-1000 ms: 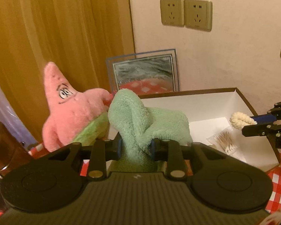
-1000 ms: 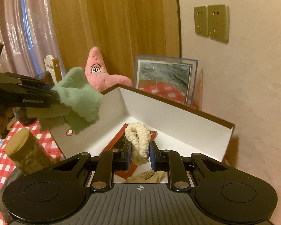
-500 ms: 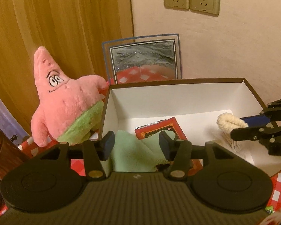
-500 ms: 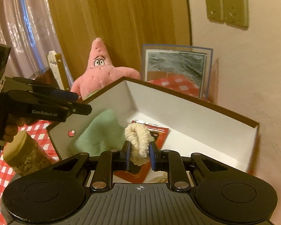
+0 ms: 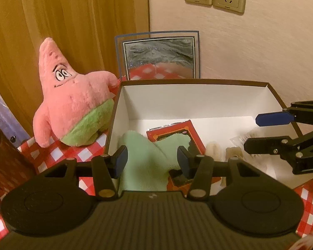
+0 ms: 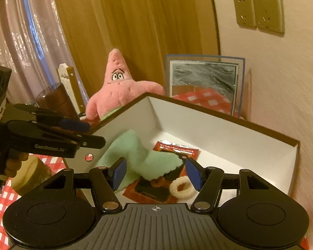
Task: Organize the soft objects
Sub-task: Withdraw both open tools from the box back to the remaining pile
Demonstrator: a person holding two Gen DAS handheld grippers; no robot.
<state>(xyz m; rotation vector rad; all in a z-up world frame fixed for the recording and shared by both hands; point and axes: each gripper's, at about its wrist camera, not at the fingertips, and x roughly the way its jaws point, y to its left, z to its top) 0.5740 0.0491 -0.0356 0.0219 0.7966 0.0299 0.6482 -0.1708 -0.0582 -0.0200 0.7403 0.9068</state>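
Note:
A green towel [image 5: 148, 158] [image 6: 133, 154] lies inside the white box [image 5: 198, 102] [image 6: 219, 131], partly over a red card [image 5: 177, 131] [image 6: 177, 149]. A cream scrunchie [image 6: 180, 187] [image 5: 212, 149] lies on the box floor beside it. My left gripper [image 5: 152, 159] is open above the towel at the box's near left edge; it shows in the right wrist view [image 6: 81, 133]. My right gripper [image 6: 155, 171] is open above the scrunchie; it shows in the left wrist view [image 5: 258, 131]. A pink starfish plush [image 5: 73, 106] [image 6: 116, 91] sits left of the box.
A framed mirror [image 5: 158, 56] [image 6: 204, 83] leans on the wall behind the box. A red checked cloth [image 5: 52, 152] covers the table. A jar [image 6: 29, 175] stands at the left. A bag of cotton swabs [image 5: 248, 137] lies in the box.
My left gripper opened and dropped the green towel into the box. My right gripper opened and let the scrunchie fall onto the box floor.

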